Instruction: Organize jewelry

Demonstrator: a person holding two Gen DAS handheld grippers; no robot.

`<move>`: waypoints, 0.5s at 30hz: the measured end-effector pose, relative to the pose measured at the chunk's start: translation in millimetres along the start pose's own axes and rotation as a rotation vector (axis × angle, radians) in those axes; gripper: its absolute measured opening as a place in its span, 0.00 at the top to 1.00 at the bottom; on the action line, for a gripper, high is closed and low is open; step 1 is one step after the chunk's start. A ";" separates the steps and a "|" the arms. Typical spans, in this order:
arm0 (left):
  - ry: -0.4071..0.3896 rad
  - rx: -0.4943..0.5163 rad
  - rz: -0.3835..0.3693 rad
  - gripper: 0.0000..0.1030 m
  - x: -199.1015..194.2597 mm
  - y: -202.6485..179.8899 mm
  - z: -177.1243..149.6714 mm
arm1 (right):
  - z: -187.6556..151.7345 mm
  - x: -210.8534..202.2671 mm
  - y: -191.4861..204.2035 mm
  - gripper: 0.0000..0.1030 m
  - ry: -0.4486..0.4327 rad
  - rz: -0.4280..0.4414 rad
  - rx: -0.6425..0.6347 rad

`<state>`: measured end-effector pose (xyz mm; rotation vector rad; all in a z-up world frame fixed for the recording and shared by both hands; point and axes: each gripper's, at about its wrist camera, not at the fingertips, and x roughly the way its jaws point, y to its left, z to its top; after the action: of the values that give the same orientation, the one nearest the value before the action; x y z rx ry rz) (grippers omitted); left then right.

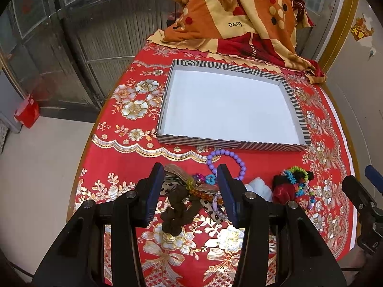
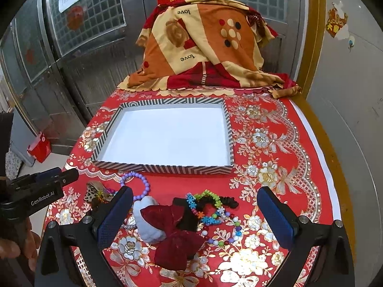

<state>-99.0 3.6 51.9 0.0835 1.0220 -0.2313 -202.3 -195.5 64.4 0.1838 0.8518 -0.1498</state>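
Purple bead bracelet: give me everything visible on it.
The purple bead bracelet is a closed loop of round, glossy lilac beads, plastic by the look. It lies flat on the red floral tablecloth, just in front of the striped box, apart from its near wall as far as I can tell. In the right wrist view its near edge meets the white fluffy piece. In the left wrist view a finger of the left tool hides part of it.

Left gripper (image 1: pixel 190 191): jaws apart, hovering over a clutter of hair ties and beads
Brown scrunchie (image 1: pixel 176 215): between the jaws, on the tabletop (image 1: pixel 115 160)
Purple bead bracelet (image 1: pixel 226 162): just before the striped box (image 1: pixel 239 144), partly behind the right jaw
Striped box: white inside, holding nothing
Colourful bead strands (image 1: pixel 299 181): right of the gripper, beside a red bow (image 1: pixel 282 191)
Right gripper (image 1: pixel 363 191): at the right edge, jaw state unclear
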 end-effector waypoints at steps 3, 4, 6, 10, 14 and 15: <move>0.003 -0.003 0.001 0.56 0.1 -0.1 -0.8 | -1.8 0.7 -1.3 0.00 0.007 0.011 0.005; 0.004 -0.006 0.003 0.56 0.1 -0.2 -1.5 | -2.2 1.3 -1.7 0.00 0.013 0.016 0.007; 0.006 -0.010 0.006 0.56 -0.3 -0.6 -2.7 | -2.9 1.5 -2.5 0.00 0.017 0.012 0.005; 0.007 -0.017 0.009 0.56 -1.5 -2.1 -4.7 | -3.6 0.4 -3.3 0.00 0.019 0.010 0.004; 0.010 -0.013 0.012 0.56 -1.8 -2.9 -5.7 | -5.1 0.0 -2.6 0.00 0.025 0.005 -0.005; 0.011 -0.012 0.014 0.56 -2.0 -3.6 -6.3 | -5.8 0.2 -2.5 0.00 0.027 0.009 -0.005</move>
<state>-106.1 1.5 50.5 0.0804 1.0332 -0.2124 -207.0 -196.7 60.3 0.1850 0.8785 -0.1372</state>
